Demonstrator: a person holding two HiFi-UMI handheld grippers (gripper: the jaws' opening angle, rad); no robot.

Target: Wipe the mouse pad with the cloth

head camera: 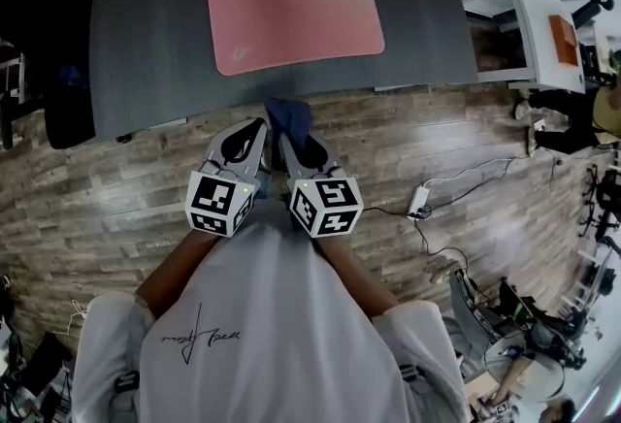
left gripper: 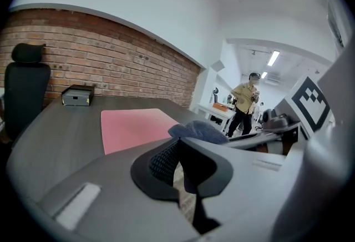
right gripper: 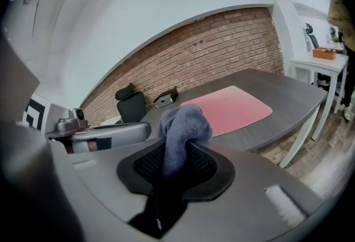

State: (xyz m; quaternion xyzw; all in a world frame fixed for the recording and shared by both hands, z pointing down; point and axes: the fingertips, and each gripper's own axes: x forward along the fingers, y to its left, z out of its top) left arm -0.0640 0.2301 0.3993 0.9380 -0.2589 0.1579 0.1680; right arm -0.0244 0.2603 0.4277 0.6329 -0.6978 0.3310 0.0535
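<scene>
The cloth (right gripper: pixel 183 124), blue, nappy and bunched, was clamped by a gathered fold in the right gripper (right gripper: pixel 176 153) and held in the air short of the desk (head camera: pixel 146 43). Soft and light, it would likely drape and crumple, so a thick bunched hold suited it best. The left gripper (left gripper: pixel 177 149) was closed on nothing just beside it, and the pink pad (head camera: pixel 291 4) lay flat ahead.

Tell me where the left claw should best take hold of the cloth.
Probably the bunched end of the cloth sticking up past the right claw, coming from its left; the lower part is pinched inside that claw.
</scene>
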